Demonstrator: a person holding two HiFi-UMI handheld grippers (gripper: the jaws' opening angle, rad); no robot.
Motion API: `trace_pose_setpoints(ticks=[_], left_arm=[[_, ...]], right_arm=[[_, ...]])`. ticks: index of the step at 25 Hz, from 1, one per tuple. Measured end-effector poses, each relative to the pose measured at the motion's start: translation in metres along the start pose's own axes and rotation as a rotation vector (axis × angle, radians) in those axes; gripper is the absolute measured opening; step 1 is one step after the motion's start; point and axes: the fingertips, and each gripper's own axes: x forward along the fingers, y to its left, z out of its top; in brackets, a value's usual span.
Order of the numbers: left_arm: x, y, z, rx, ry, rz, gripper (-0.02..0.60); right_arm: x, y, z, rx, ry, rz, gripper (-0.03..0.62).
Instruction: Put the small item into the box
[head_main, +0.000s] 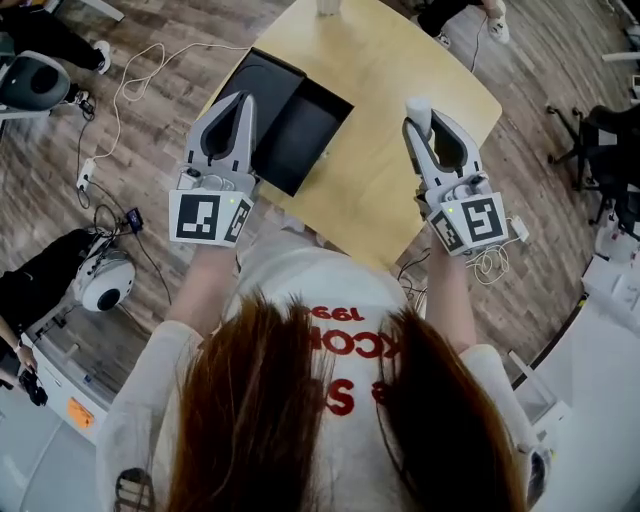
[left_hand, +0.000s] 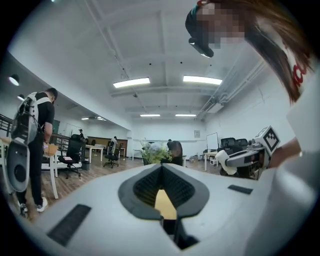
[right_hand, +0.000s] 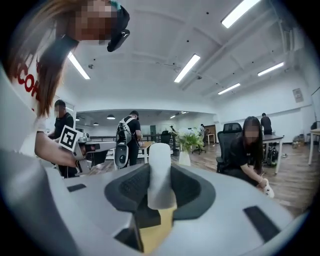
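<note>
Clamped on the small white item (head_main: 418, 107), whose long axis stuck out past its jaws, the right gripper (head_main: 421, 122) stood well right of the black box (head_main: 305, 140), while the left gripper (head_main: 240, 100), jaws together and empty, hung at the box's left edge.

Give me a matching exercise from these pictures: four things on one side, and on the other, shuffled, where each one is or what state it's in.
Things:
1. black box
2. small white item
3. left gripper
4. vase of flowers

Places or states:
A. jaws together, nothing in them
B. at the far end of the table
C. open, lying on the table
D. clamped between the jaws of the right gripper

Pairs: 1-C, 2-D, 3-A, 4-B
</note>
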Motion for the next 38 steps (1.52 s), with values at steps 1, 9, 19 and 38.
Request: trace_pose_setpoints(ticks=[1,9,19,38], left_arm=[[-0.004,0.003,0.002,0.004,-0.004,0.015,0.008],[-0.046,0.038,0.002,0.015,0.004,0.179,0.008],[-0.096,0.065,-0.028,-0.041,0.054,0.293,0.008],[-0.132,0.079,-0.067,-0.086,0.125,0.344,0.008]], right_arm=[[0.003,0.005,0.004,-0.014,0.000,0.014,0.130],[0.051,0.059,0.011,-0.104,0.020,0.225,0.130],[0.123,0.115,-0.081,-0.094,0.353,0.415,0.132],[0.140,0.156,-0.211,-0.477,0.815,0.615,0.176]])
